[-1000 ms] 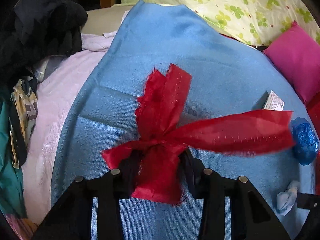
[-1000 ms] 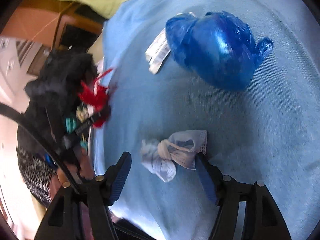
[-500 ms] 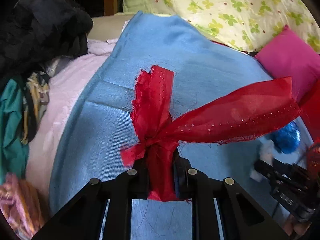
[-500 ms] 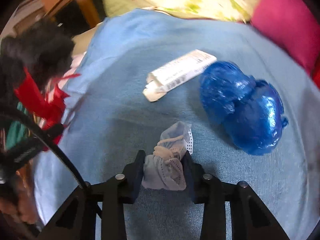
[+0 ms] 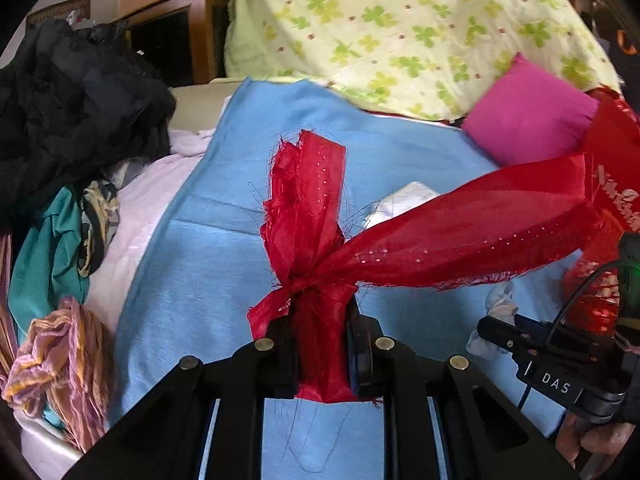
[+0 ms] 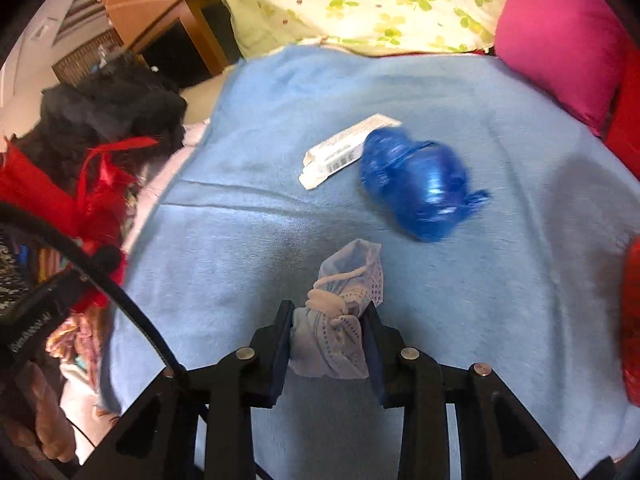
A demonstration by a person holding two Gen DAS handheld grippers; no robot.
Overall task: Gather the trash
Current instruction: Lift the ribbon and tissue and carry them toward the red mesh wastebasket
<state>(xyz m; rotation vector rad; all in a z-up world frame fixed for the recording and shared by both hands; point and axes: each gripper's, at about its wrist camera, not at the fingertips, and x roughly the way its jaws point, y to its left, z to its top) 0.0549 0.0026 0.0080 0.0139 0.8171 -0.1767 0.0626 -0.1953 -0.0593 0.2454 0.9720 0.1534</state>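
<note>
We note that the red fabric strip (image 5: pixel 316 240) hides its own lower part between the left gripper (image 5: pixel 322 354) pads, and its long tail covers most of the white packet (image 5: pixel 404 200). The crumpled face mask (image 6: pixel 340 320) is partly concealed by the right gripper (image 6: pixel 329 344) pads. The blue plastic bag (image 6: pixel 420 184) is motion-blurred. The red bag (image 6: pixel 632 320) is cut off by the frame edge. We cannot read the packet's print.
</note>
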